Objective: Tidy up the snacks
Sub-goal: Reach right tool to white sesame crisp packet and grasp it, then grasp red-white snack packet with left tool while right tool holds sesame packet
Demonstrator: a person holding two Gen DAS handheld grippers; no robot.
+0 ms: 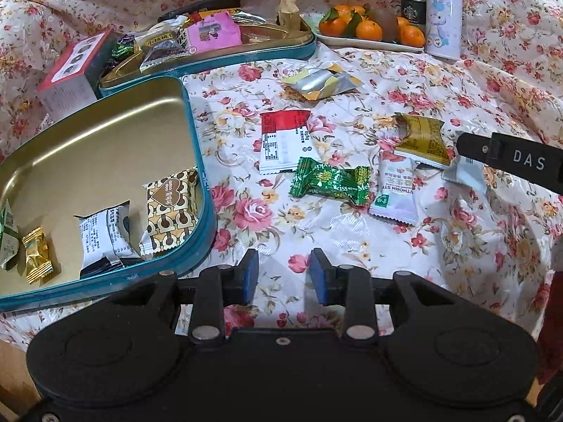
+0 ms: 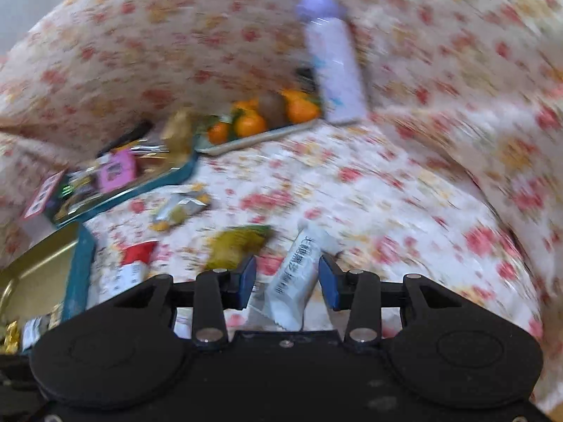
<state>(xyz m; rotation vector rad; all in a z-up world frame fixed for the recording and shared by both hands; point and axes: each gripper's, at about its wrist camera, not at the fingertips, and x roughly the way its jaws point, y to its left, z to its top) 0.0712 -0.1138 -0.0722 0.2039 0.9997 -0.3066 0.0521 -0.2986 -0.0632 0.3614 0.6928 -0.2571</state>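
Right wrist view, blurred: a white snack packet (image 2: 293,283) lies lengthwise between the two blue pads of the right hand-held gripper (image 2: 286,277). There is daylight on both sides of the packet, so the jaws look released around it rather than clenched, though the blur leaves the contact a little uncertain. Just ahead and to the left of that gripper sit an olive-gold packet (image 2: 239,244) and a red-and-white packet (image 2: 135,263); further left is the teal rim of the open tin (image 2: 79,263).

In the left wrist view the left hand-held gripper (image 1: 283,274) hovers released, with only the floral cloth (image 1: 352,232) between its pads. The tin (image 1: 202,190) lies close to its left, with a heart-patterned packet (image 1: 172,207), a white packet (image 1: 105,235) and a gold candy (image 1: 37,255) already in it. Ahead of it lie the green candy (image 1: 329,181), the red-and-white packet (image 1: 285,140) and a pale packet (image 1: 396,190); a second, fuller tin (image 1: 246,52) and a tray of oranges (image 1: 369,40) lie well beyond.

The step in hand looks like gathering loose snacks into the near tin. The right gripper needs to close squarely on the white packet before lifting it across; the left's nearest pick is probably the green candy.
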